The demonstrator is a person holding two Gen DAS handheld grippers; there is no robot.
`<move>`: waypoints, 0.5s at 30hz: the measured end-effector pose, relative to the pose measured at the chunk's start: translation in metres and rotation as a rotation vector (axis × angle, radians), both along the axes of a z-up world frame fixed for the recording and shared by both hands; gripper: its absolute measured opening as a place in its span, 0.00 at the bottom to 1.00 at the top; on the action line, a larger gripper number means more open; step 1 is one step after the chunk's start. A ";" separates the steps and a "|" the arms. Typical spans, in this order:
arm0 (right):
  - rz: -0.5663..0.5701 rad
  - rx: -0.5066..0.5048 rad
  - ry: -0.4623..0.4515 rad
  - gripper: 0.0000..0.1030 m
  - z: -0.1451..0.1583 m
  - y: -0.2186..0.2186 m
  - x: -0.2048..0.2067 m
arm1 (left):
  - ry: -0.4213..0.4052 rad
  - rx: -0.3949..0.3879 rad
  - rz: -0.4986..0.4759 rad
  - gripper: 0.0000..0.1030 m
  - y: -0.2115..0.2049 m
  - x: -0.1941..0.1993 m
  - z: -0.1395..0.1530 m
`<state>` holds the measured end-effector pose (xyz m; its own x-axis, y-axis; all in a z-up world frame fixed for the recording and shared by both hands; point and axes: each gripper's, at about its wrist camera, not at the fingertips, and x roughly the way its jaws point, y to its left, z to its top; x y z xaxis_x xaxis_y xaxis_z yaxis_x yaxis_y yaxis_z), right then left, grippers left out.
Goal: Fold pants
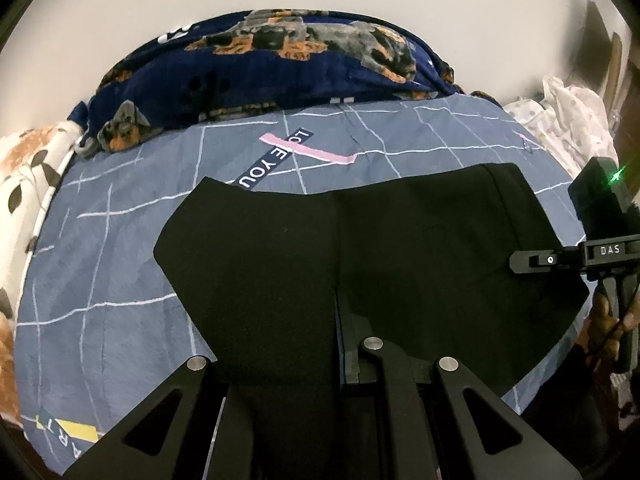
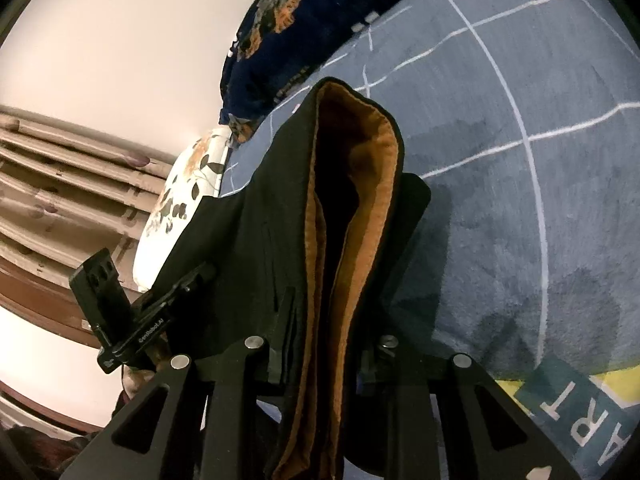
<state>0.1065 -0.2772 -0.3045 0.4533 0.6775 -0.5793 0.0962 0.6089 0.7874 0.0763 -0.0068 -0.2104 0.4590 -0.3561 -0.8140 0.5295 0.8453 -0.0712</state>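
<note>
Black pants on a grey-blue bedsheet, gripped at the near end by both grippers.

The pants [image 1: 360, 248] are plain black outside with an orange-brown lining that shows in the right wrist view, where the fabric hangs in a doubled, upright fold. In the left wrist view they spread flat and wide over the grid-patterned bedsheet [image 1: 120, 240], far edge just below a "LOVE YOU" print, with a dog-print navy blanket [image 1: 280, 68] bunched beyond. The left gripper [image 1: 340, 364] sits at the near edge, its fingers closed together on the cloth along a vertical seam. The right gripper [image 2: 320, 360] is clamped on the folded bundle, which passes up between its fingers and rises ahead of it above the sheet. Each gripper also shows at the edge of the other's view.
</note>
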 end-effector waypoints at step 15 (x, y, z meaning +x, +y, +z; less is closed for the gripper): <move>0.012 0.044 0.091 0.41 -0.024 -0.008 0.005 | 0.076 -0.006 0.016 0.09 0.006 0.012 -0.020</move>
<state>0.1112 -0.2857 -0.3287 0.3917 0.7083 -0.5873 0.1613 0.5756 0.8017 0.0881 -0.0003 -0.2304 0.4015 -0.3543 -0.8446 0.5089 0.8530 -0.1159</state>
